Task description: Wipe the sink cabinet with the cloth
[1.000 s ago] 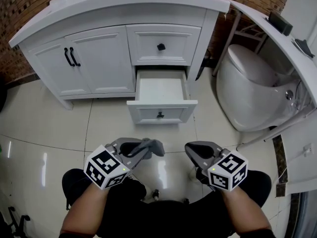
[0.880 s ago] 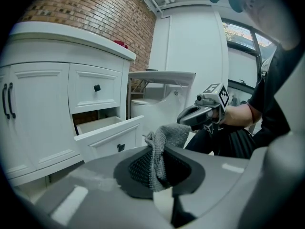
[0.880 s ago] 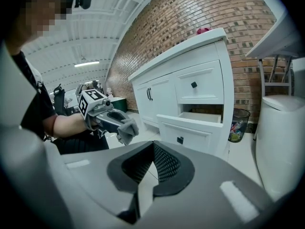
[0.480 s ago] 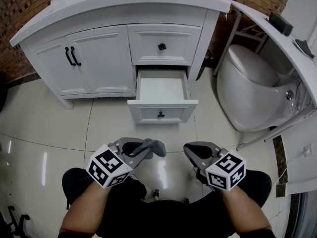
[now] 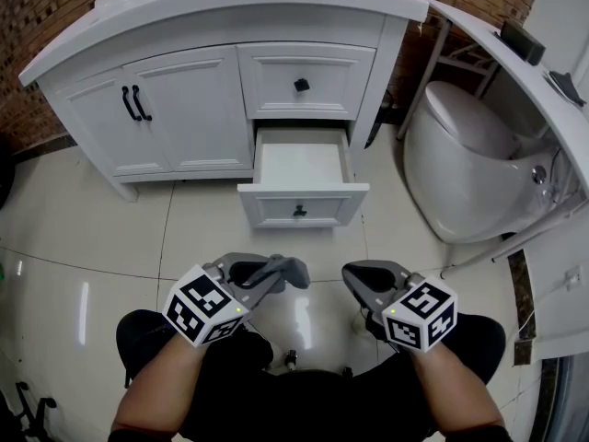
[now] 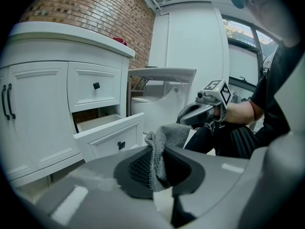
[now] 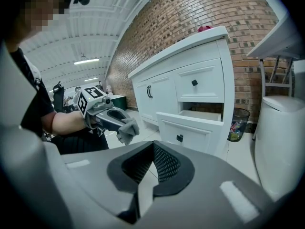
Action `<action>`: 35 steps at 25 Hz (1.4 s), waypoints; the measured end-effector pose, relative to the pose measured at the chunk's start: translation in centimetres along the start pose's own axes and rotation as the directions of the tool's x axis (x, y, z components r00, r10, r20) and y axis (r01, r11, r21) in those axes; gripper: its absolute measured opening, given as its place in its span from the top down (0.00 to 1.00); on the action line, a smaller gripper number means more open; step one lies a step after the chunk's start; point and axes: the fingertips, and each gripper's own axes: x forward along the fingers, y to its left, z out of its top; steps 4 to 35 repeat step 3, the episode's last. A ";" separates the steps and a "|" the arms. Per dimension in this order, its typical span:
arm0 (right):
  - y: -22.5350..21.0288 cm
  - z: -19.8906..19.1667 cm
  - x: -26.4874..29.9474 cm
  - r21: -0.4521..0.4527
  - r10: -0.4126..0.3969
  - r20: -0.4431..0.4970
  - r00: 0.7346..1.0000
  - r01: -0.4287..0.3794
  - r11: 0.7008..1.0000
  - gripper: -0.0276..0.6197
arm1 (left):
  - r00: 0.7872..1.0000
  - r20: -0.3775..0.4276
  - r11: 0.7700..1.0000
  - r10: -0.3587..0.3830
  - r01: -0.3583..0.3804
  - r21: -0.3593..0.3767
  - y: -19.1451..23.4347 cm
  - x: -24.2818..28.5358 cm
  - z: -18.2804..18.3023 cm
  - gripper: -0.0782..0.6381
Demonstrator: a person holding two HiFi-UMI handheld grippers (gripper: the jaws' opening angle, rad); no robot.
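Barely anything has shifted: the left gripper point(image 5: 273, 275) fingers still pinch the cloth point(image 5: 293, 270) at 6 o'clock, while the right gripper point(image 5: 352, 276) fingers are pressed together, empty. The sink cabinet point(image 5: 184, 109) at 12 o'clock is apparently not yet wiped.

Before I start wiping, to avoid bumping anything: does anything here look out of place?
Yes: the lower drawer of the cabinet stands pulled open, while the upper drawer and both doors are shut.

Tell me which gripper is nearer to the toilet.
Right. The right gripper is left of the toilet; the left gripper, holding the cloth, is farther left.
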 end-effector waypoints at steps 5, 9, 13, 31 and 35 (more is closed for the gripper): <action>0.1 0.2 -0.1 -0.003 0.002 0.000 1.000 -0.002 1.000 0.95 | 1.000 -0.004 1.000 0.002 -0.002 0.001 0.0 0.0 0.0 0.84; 0.1 0.2 -0.1 -0.003 0.002 0.000 1.000 -0.002 1.000 0.95 | 1.000 -0.004 1.000 0.002 -0.002 0.001 0.0 0.0 0.0 0.84; 0.1 0.2 -0.1 -0.003 0.002 0.000 1.000 -0.002 1.000 0.95 | 1.000 -0.004 1.000 0.002 -0.002 0.001 0.0 0.0 0.0 0.84; 0.1 0.2 -0.1 -0.003 0.002 0.000 1.000 -0.002 1.000 0.95 | 1.000 -0.004 1.000 0.002 -0.002 0.001 0.0 0.0 0.0 0.84; 0.1 0.2 -0.1 -0.003 0.002 0.000 1.000 -0.002 1.000 0.95 | 1.000 -0.004 1.000 0.002 -0.002 0.001 0.0 0.0 0.0 0.84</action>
